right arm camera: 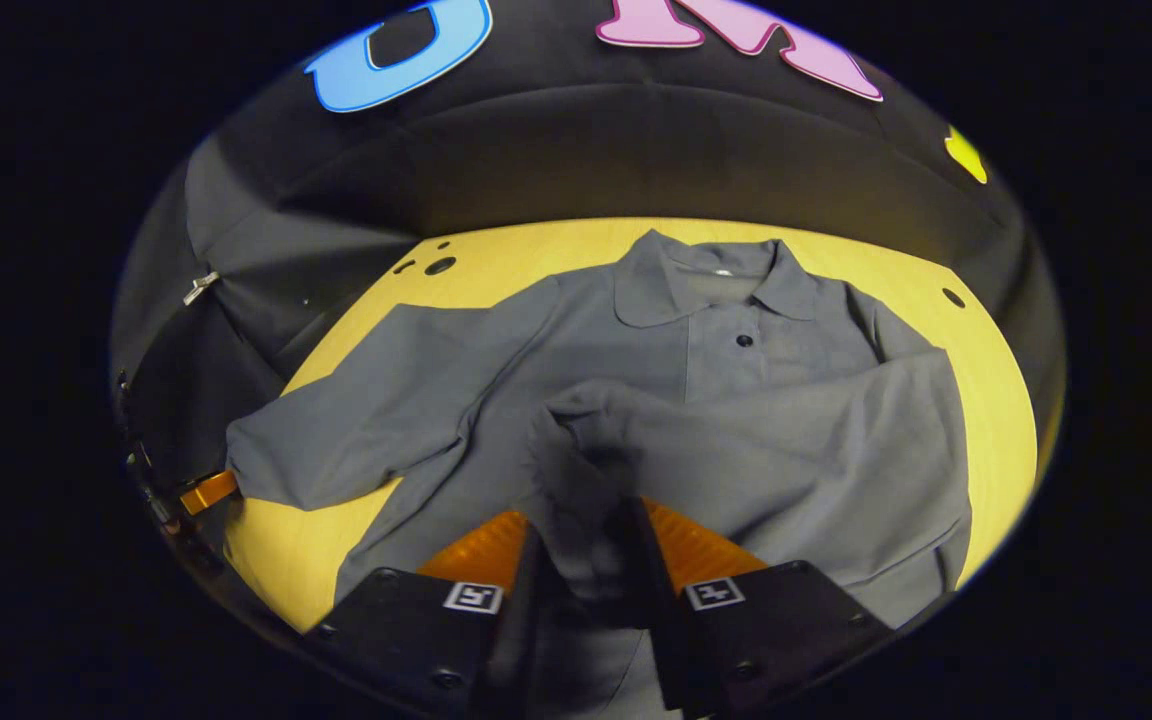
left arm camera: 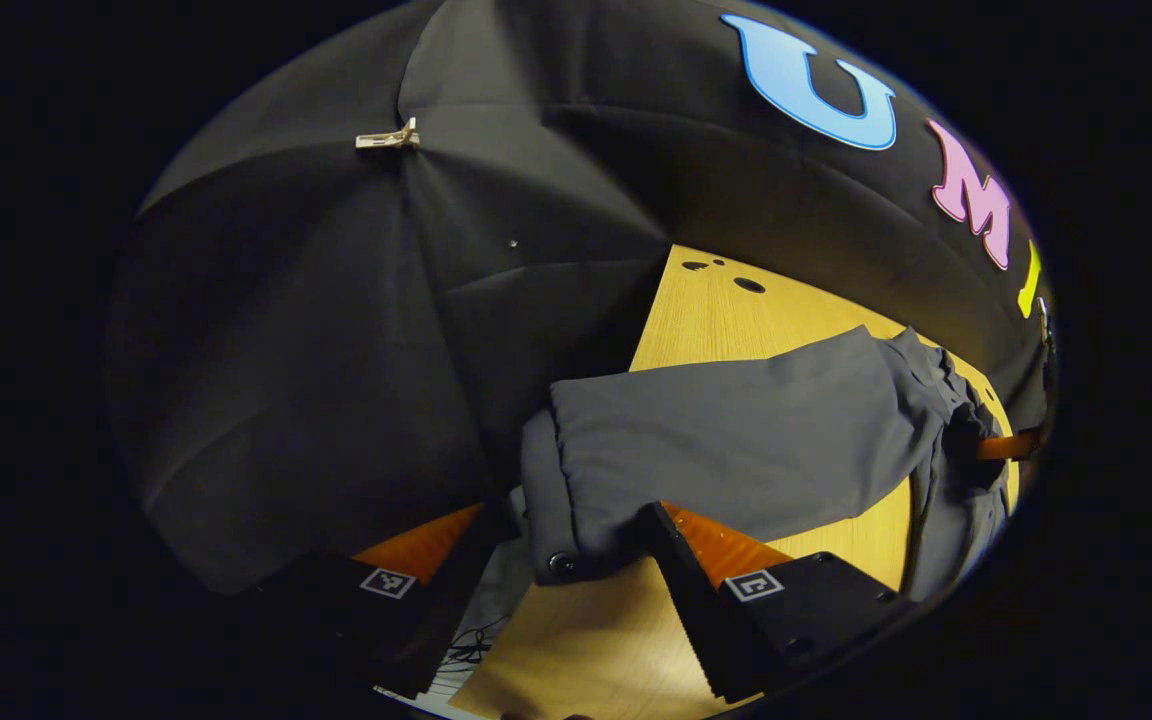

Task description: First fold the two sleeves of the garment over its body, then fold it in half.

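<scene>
A grey collared shirt lies face up on the yellow wooden table, collar toward the far wall. In the right gripper view, my right gripper is shut on the cuff of one sleeve, which is drawn across the shirt's body. The other sleeve stretches out to the left, where my left gripper meets its end. In the left gripper view, that sleeve runs away from me and its buttoned cuff sits pinched in my left gripper, raised off the table. The right gripper shows far off amid bunched cloth.
Small round holes mark the table's far left corner. The black cloth wall closes in behind and beside the table, with a metal clip on it. The table's left edge runs just beside the left sleeve.
</scene>
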`<state>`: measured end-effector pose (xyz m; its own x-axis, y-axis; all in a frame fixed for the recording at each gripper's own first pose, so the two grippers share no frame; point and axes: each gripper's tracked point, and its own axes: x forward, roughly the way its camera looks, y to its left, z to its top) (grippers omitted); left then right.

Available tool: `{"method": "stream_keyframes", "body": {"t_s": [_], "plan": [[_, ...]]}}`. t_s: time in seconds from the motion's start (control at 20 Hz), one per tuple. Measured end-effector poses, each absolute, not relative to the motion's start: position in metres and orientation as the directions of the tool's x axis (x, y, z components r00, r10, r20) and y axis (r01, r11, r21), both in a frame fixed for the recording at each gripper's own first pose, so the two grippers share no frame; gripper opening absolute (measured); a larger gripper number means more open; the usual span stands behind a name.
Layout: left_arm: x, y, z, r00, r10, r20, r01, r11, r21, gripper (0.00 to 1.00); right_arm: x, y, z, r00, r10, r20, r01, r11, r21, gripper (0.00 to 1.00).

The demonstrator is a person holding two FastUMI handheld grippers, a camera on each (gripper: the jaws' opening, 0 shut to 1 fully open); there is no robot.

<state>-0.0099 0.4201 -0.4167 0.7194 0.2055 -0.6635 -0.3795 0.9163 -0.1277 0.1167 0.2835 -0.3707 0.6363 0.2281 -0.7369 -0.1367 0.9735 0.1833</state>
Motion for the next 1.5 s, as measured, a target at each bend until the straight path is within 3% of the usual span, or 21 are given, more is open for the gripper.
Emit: {"method": "stream_keyframes", "body": {"t_s": [0.05, 0.45, 0.6, 0.65, 0.75, 0.9, 1.0, 1.2, 1.5], "plan": [[-0.01, 0.421, -0.42, 0.716, 0.198, -0.669, -0.377, 0.917, -0.132, 0.96, 0.115, 0.286, -0.362, 0.649, 0.241, -0.722, -0.146, 0.97, 0.193, 0.58], [-0.002, 0.415, -0.428, 0.714, 0.134, -0.687, -0.369, 0.906, -0.207, 0.97, 0.078, 0.272, -0.286, 0.723, 0.321, -0.612, -0.199, 0.945, 0.26, 0.59], [0.002, 0.416, -0.43, 0.69, 0.156, -0.706, -0.406, 0.892, -0.2, 0.73, 0.062, 0.247, -0.271, 0.741, 0.302, -0.6, -0.183, 0.95, 0.251, 0.59], [0.004, 0.415, -0.429, 0.682, 0.169, -0.711, -0.414, 0.891, -0.185, 0.72, 0.056, 0.238, -0.271, 0.743, 0.289, -0.603, -0.172, 0.954, 0.245, 0.59], [0.004, 0.424, -0.426, 0.655, 0.224, -0.722, -0.431, 0.895, -0.114, 0.58, 0.046, 0.217, -0.268, 0.751, 0.264, -0.605, -0.141, 0.959, 0.245, 0.59], [0.002, 0.426, -0.417, 0.637, 0.261, -0.725, -0.417, 0.908, -0.039, 0.13, 0.032, 0.187, -0.269, 0.759, 0.22, -0.613, -0.093, 0.968, 0.232, 0.59], [0.006, 0.423, -0.397, 0.667, 0.273, -0.693, -0.401, 0.916, -0.025, 0.1, 0.025, 0.166, -0.268, 0.762, 0.189, -0.619, -0.077, 0.976, 0.204, 0.59], [0.034, 0.394, -0.323, 0.816, 0.205, -0.54, -0.328, 0.934, -0.141, 0.08, 0.012, 0.136, -0.268, 0.766, 0.165, -0.621, -0.047, 0.978, 0.202, 0.59], [0.056, 0.33, -0.241, 0.889, 0.163, -0.429, -0.265, 0.945, -0.19, 0.05, 0.006, 0.089, -0.269, 0.773, 0.146, -0.617, -0.023, 0.979, 0.203, 0.59]]}}
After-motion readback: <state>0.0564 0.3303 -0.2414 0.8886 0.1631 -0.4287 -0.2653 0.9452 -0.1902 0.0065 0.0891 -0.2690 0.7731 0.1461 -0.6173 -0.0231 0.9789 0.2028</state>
